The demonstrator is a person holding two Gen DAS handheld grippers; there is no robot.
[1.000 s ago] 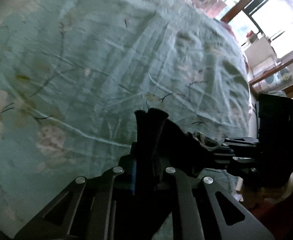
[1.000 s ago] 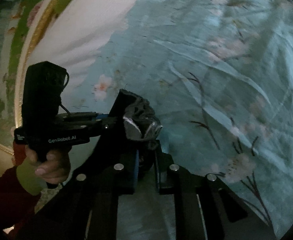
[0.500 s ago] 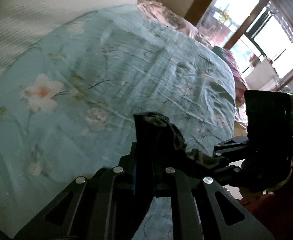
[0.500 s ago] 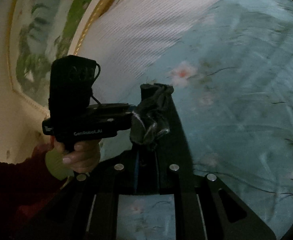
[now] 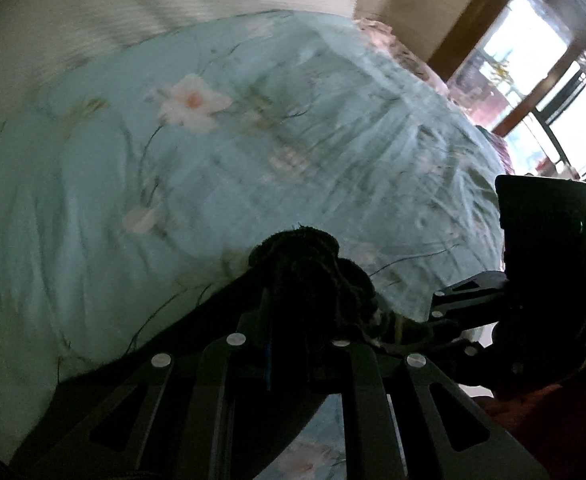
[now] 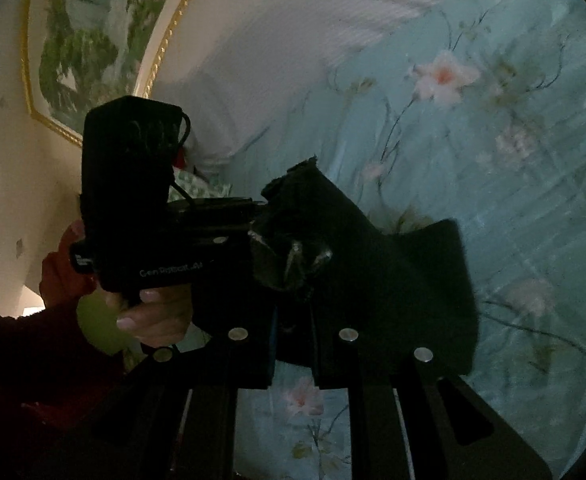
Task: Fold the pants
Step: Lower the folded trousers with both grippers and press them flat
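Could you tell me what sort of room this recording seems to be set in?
Most likely a bedroom at home: a bed with a teal floral bedsheet, a gold-framed landscape painting on the wall, and large windows beyond the bed.

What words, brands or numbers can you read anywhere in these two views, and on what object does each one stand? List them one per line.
"GenRobot.AI": white lettering, soft but legible, on the side of the left gripper body, seen in the right wrist view.
White label at the rear end of that body: too blurred to read.
Right gripper, black pants, floral bedsheet and framed painting: no readable text.
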